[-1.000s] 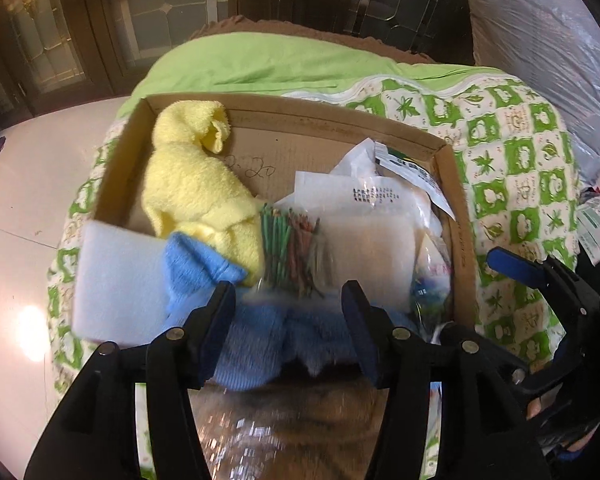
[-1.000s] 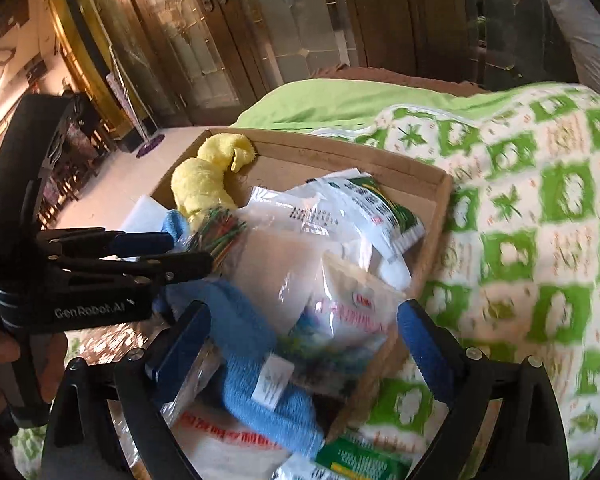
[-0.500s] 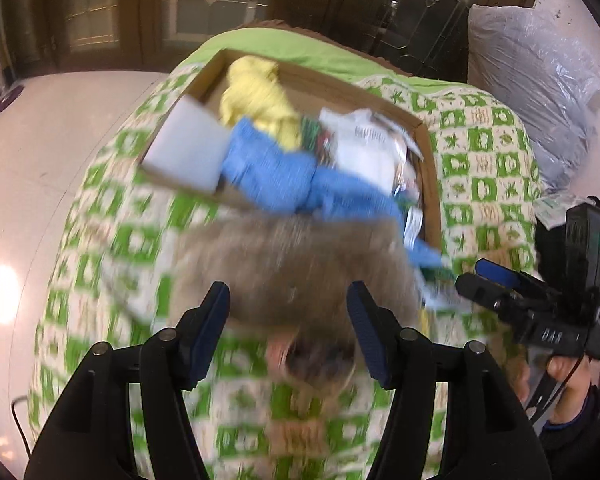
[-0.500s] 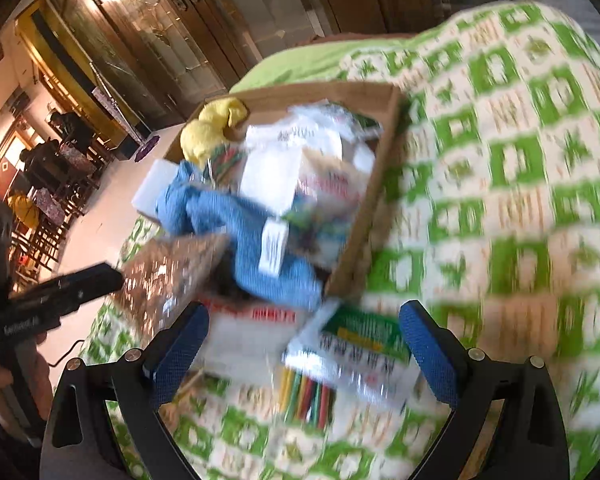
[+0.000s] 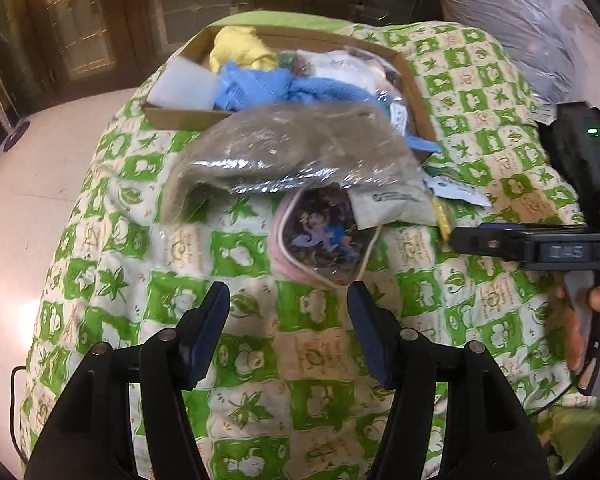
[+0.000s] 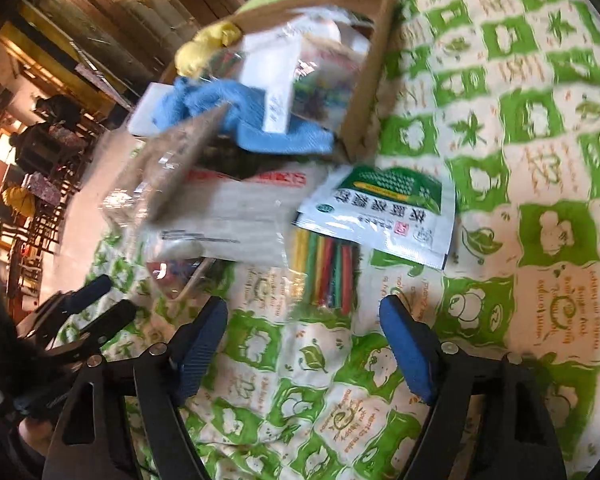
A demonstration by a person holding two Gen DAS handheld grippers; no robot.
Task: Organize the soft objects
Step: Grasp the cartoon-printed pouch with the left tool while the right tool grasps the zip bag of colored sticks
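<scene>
Both grippers now sit back from the cardboard box (image 5: 414, 92), which a second ago filled the near field; the brown plastic-wrapped bundle (image 5: 288, 152), earlier right at the left fingers, now rests apart from them, draped over the box's near edge and onto the quilt.

- Left gripper (image 5: 288, 308): jaws wide, nothing between them, above the green-and-white patterned quilt (image 5: 140, 264).
- Right gripper (image 6: 304, 320): jaws wide, empty, over the quilt near the loose packets.
- Cardboard box: toward the far end of the quilt. Holds a yellow towel (image 5: 240, 50) at its far left corner, a white foam block (image 5: 184, 84) at its near left corner, a blue cloth (image 5: 272, 86) spilling over the near edge, and clear packets on the right side.
- Pink-edged pouch with cartoon print (image 5: 320, 236): on the quilt just ahead of the left gripper, partly under the bundle.
- White packet with red band (image 6: 236, 216): on the quilt in front of the box, partly under the bundle.
- Green-and-white sachet (image 6: 380, 212): beside that packet, overlapping a pack of coloured sticks (image 6: 328, 276).
- Pack of coloured sticks: closest item ahead of the right gripper.
</scene>
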